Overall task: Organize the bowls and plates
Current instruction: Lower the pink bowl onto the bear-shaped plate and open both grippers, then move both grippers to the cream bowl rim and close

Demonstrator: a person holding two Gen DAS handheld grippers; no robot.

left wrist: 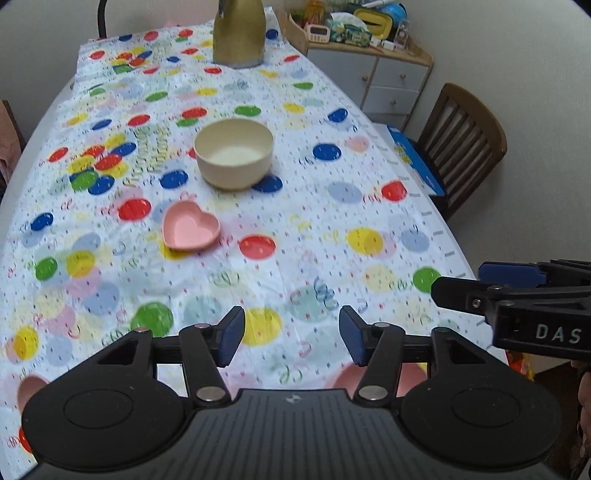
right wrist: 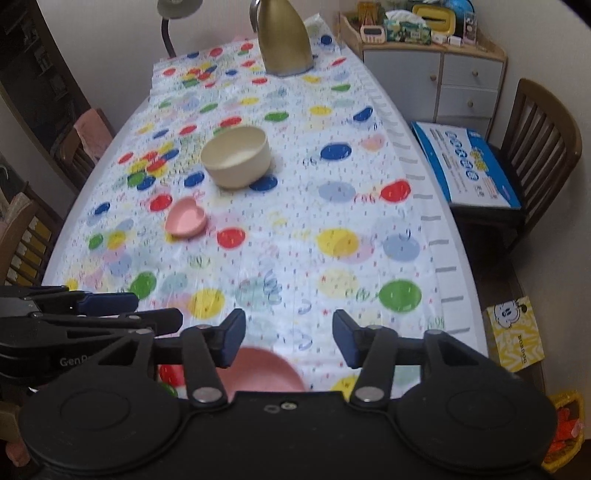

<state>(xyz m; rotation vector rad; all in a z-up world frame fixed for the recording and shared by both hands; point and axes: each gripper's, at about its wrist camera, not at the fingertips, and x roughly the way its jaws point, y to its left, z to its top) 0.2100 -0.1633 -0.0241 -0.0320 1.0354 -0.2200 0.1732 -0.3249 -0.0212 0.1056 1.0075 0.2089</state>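
Note:
A cream bowl [left wrist: 233, 153] [right wrist: 236, 157] stands upright mid-table on the balloon-print cloth [left wrist: 332, 240]. A pink heart-shaped dish [left wrist: 190, 229] [right wrist: 185, 218] lies just in front of it, to its left. A round pink dish [right wrist: 258, 369] [left wrist: 412, 378] sits at the near edge, partly hidden under both grippers. Another pink piece [left wrist: 31, 387] shows at the near left. My left gripper [left wrist: 291, 332] [right wrist: 159, 309] hangs open above the cloth, nothing between its pads. My right gripper [right wrist: 289, 332] [left wrist: 458, 280] is open too, over the pink dish, not touching it.
A gold jug [left wrist: 239, 33] [right wrist: 284, 40] stands at the far end. Right of the table are a wooden chair [right wrist: 543, 147] bearing a blue box [right wrist: 469, 162], a cluttered cabinet [right wrist: 432, 77], and a yellow box [right wrist: 515, 339] on the floor. Chairs stand at the left.

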